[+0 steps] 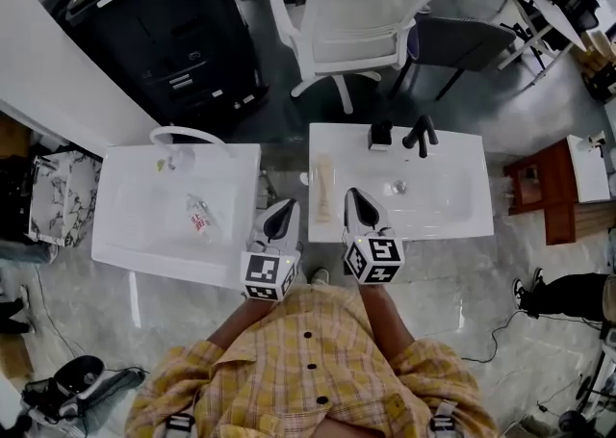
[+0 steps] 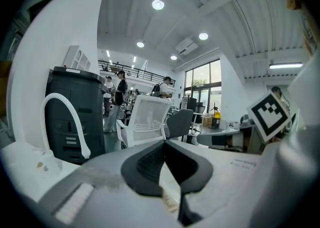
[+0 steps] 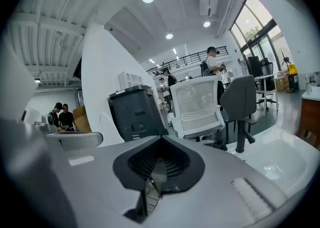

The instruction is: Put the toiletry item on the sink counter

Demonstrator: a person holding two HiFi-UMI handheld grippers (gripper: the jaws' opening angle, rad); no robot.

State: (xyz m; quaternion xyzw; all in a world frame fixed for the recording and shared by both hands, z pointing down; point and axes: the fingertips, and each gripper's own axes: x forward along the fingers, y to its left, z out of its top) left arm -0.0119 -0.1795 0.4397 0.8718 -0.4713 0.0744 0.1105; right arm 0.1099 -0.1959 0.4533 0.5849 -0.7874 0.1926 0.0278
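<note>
A small clear tube with a red label lies in the basin of the left white sink. A long beige item rests on the left counter strip of the right white sink. My left gripper hovers over the gap between the two sinks, shut and holding nothing. My right gripper is over the near left part of the right sink, also shut and holding nothing. In the left gripper view the jaws meet in a point. The right gripper view shows the jaws closed the same way.
The left sink has a white arched faucet; the right sink has a black faucet and a drain. Behind the sinks stand a black cabinet, a white office chair and a grey chair. A wooden stool stands right.
</note>
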